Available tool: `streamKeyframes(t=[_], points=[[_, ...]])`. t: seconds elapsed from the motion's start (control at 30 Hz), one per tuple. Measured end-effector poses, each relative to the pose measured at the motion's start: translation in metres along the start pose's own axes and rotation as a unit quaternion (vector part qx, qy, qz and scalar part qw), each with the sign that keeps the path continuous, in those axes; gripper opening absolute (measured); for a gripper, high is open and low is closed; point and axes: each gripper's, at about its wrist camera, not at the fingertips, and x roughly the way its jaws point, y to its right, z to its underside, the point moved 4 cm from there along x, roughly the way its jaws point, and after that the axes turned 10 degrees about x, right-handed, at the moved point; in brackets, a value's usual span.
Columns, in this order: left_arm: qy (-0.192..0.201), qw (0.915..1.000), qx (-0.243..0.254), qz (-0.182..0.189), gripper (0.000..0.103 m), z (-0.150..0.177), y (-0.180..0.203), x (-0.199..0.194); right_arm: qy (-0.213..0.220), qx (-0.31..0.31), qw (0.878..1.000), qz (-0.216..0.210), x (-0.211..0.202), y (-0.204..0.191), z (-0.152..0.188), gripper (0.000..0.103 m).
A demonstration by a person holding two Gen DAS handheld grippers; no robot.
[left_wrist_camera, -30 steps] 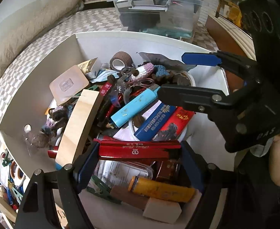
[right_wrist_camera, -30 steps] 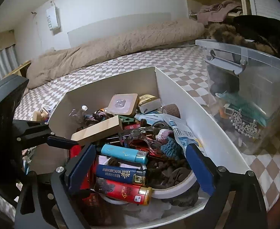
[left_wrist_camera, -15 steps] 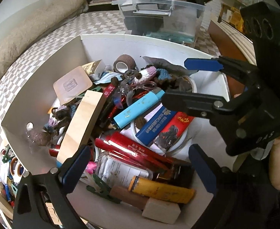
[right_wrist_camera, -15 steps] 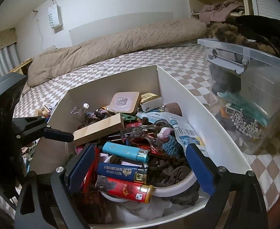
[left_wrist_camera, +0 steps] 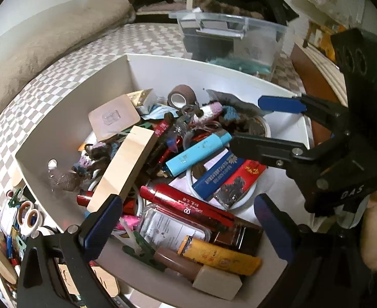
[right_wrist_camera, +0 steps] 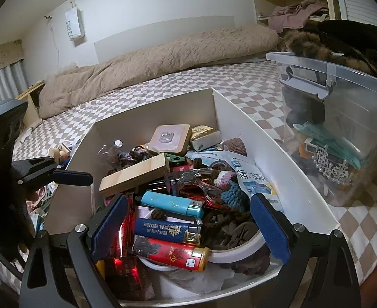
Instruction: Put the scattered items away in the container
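A white box (left_wrist_camera: pixel 67 118) on the checkered bed is piled with small items: a wooden block (left_wrist_camera: pixel 122 166), a light blue lighter (left_wrist_camera: pixel 198 152), dark blue and red lighters (left_wrist_camera: pixel 215 175), a red pack (left_wrist_camera: pixel 188 205) and a yellow tube (left_wrist_camera: pixel 219 256). My left gripper (left_wrist_camera: pixel 188 228) is open and empty above the box's near end. My right gripper (right_wrist_camera: pixel 188 223) is open and empty over the lighters (right_wrist_camera: pixel 167 228); it also shows in the left wrist view (left_wrist_camera: pixel 265 125). Scattered items, with scissors (left_wrist_camera: pixel 29 217), lie outside the box at lower left.
A clear plastic bin (right_wrist_camera: pixel 342 128) with clothing and a tiara stands right beside the box. A beige duvet (right_wrist_camera: pixel 162 59) lies along the far wall. A wooden edge (left_wrist_camera: pixel 314 77) runs at the right.
My left gripper let go of the red pack, which now lies slanted in the box, and its jaws opened wide. It drew back a little. My right gripper stayed open.
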Motion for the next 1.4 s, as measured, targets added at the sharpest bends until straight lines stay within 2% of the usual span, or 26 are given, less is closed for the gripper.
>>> streamKeyframes(t=[0.2,0.5,0.53,0.57,0.63,0.9,1.07,1.2,1.3,1.4], points=[[0.013,0.9996,-0.015,-0.021,0.103,0.005,-0.004,-0.006,0.011,0.015,1.0,-0.01,-0.008,0.001,-0.003,0.096],[0.04,0.9968,-0.067,-0.019,0.103,0.008,-0.014,-0.025,0.035,-0.01,0.999,0.009,-0.022,-0.004,-0.006,0.096],[0.044,0.996,-0.075,-0.018,0.103,0.008,-0.015,-0.028,0.037,-0.014,0.999,0.012,-0.023,-0.005,-0.005,0.097],[0.049,0.9953,-0.082,-0.017,0.103,0.008,-0.017,-0.031,0.04,-0.019,0.999,0.015,-0.023,-0.007,-0.005,0.103],[0.055,0.9941,-0.092,-0.019,0.103,0.008,-0.018,-0.037,0.047,-0.028,0.998,0.023,-0.025,-0.01,-0.006,0.103],[0.074,0.9913,-0.097,-0.049,0.103,0.01,-0.016,-0.064,0.06,-0.052,0.996,0.037,-0.036,-0.025,-0.011,0.103],[0.097,0.9866,-0.111,-0.07,0.103,0.012,-0.015,-0.088,0.07,-0.066,0.994,0.046,-0.048,-0.035,-0.011,0.103],[0.115,0.9831,-0.124,-0.07,0.103,0.014,-0.013,-0.108,0.08,-0.063,0.994,0.042,-0.061,-0.042,-0.009,0.103],[0.127,0.9799,-0.123,-0.093,0.103,0.018,-0.009,-0.127,0.087,-0.067,0.993,0.045,-0.073,-0.049,-0.007,0.103],[0.133,0.974,-0.127,-0.132,0.103,0.025,-0.007,-0.145,0.094,-0.066,0.992,0.045,-0.086,-0.056,-0.006,0.103]])
